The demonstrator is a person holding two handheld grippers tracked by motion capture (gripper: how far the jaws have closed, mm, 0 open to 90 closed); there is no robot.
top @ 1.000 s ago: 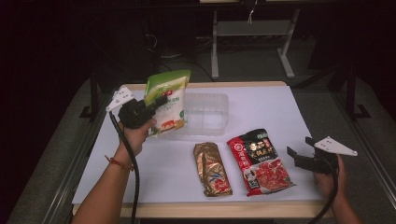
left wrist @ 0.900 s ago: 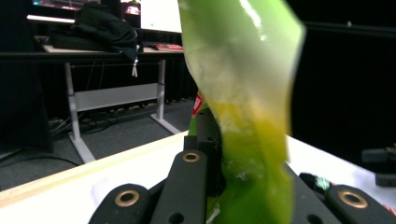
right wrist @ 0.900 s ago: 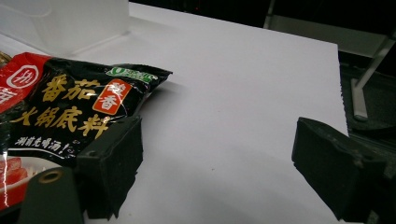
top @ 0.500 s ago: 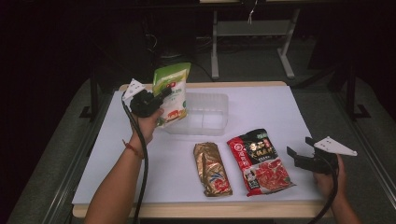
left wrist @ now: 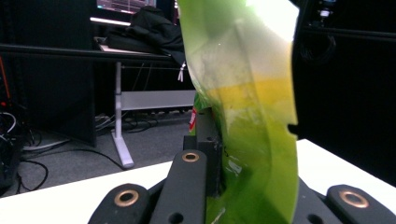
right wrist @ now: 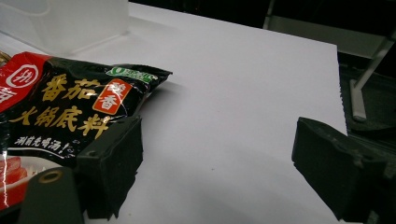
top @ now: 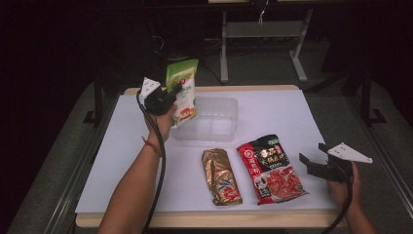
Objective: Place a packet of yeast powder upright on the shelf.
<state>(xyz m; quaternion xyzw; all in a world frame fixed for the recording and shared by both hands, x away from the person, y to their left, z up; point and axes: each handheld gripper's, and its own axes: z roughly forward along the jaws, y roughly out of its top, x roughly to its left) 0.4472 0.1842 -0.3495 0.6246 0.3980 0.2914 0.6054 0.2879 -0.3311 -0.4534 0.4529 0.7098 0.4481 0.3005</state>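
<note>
Our left claw (top: 176, 92) is pinched on a green and white pouch (top: 182, 92), holding it upright above the near left corner of the clear plastic tray (top: 221, 105). From above we read the pouch's printed front; the left gripper view gives us instead its glossy green edge (left wrist: 252, 116) squeezed between the black jaws, with a metal desk frame (left wrist: 140, 100) and dark floor behind it. The left hand (top: 160, 122) grips the tool, its cable (top: 158, 165) trailing down along the forearm.

Our right claw (top: 311, 163) rests low at the table's right, jaws spread wide with nothing between them. The right gripper view shows bare white table (right wrist: 243, 93) in that gap and the red and black sauce packet (right wrist: 60, 112) lying just beside one jaw. From above we also see that packet (top: 272, 168) flat on the table, with a gold packet (top: 221, 175) beside it, both nearer us than the tray.
</note>
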